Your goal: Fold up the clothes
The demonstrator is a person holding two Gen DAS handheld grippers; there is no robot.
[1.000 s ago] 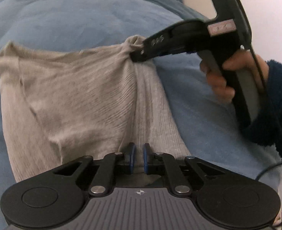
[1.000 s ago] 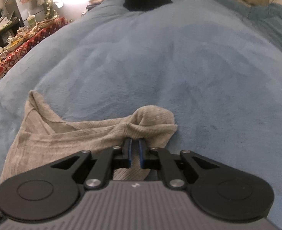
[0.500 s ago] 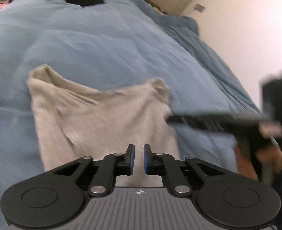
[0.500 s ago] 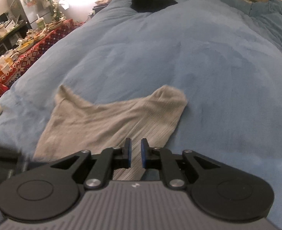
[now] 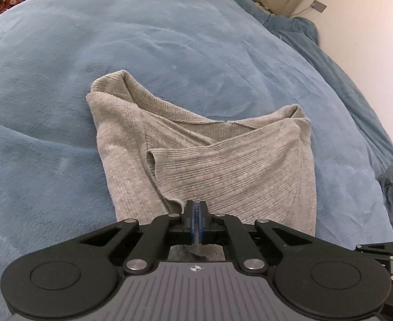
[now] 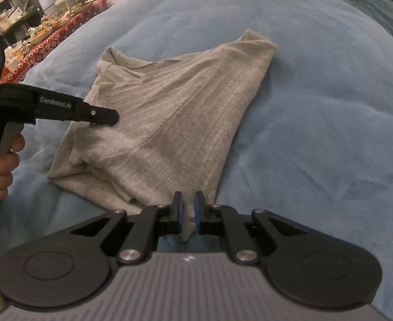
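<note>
Both claws, the left claw and right claw, are pinching the near hem of the grey ribbed garment, lying mid-bed on the blue blanket, keeping it taut for folding.

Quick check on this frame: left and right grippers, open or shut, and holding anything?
Left gripper: shut, pinching the near edge of the grey ribbed garment.
Right gripper: shut on a fold of the same garment's near edge.

White lettering "GenRobot.AI" showing on side of left gripper, seen from right wrist view; nothing else reading clearly.
</note>
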